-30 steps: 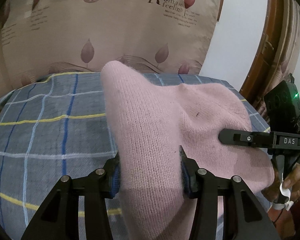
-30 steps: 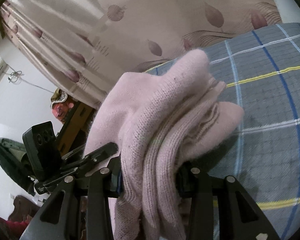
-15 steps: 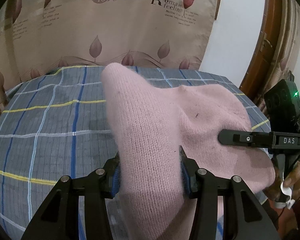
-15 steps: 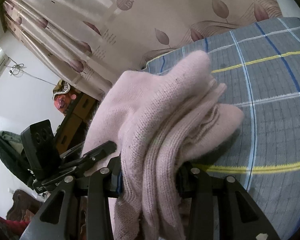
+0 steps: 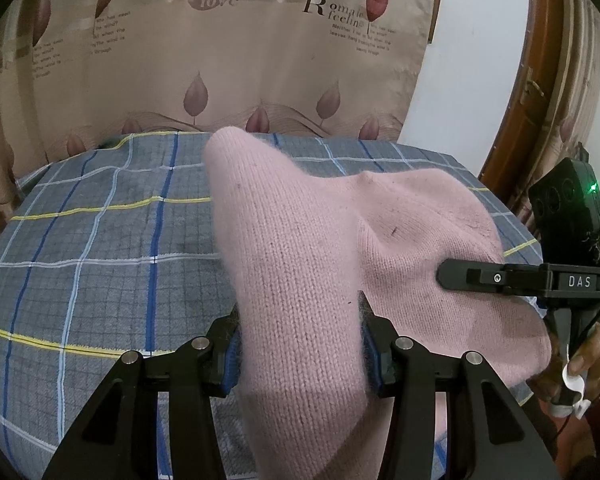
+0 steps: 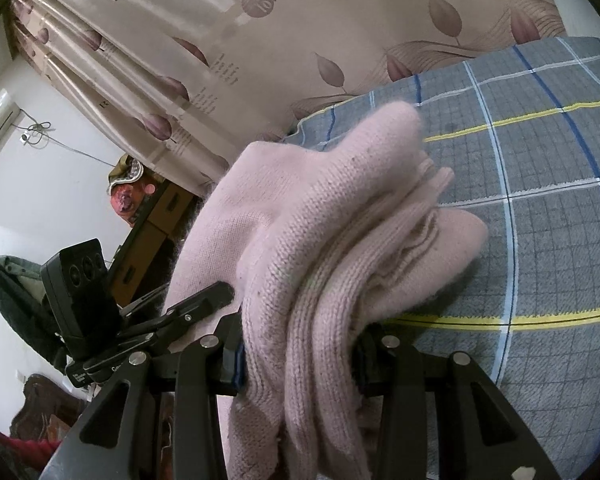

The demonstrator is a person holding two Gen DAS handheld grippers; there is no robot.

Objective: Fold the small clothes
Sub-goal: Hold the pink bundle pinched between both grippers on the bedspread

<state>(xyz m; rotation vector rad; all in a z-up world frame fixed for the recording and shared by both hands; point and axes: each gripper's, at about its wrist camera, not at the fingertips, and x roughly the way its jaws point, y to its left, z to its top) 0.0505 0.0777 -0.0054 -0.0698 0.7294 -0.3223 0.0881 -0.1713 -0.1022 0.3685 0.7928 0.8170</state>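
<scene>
We hold a pink knitted garment (image 5: 300, 280) between both grippers, above a grey plaid blanket (image 5: 100, 260) crossed by blue, white and yellow lines. In the left wrist view the knit rises from the jaws as a rounded peak and spreads right in a broad sheet toward the other tool. In the right wrist view the same pink knit (image 6: 320, 260) is bunched into several stacked folds, ribbed edges showing, with a lobe hanging toward the blanket (image 6: 540, 240); we cannot tell whether that lobe touches the cloth below.

Our left gripper (image 5: 300, 344) is clamped narrowly on a thick band of the knit, blue pads pressed against both sides. Our right gripper (image 6: 300, 360) is likewise closed on the bunched folds, the fabric filling the gap between its fingers. Each tool also appears in the other camera: the right gripper's black finger, marked DAS, lies against the sheet's right edge, a green light glowing on its body.

Behind the blanket hangs a beige curtain (image 5: 240, 60) printed with leaves and lettering. A brown wooden frame (image 5: 540, 80) stands at the right beside a white wall (image 5: 472, 80).
</scene>
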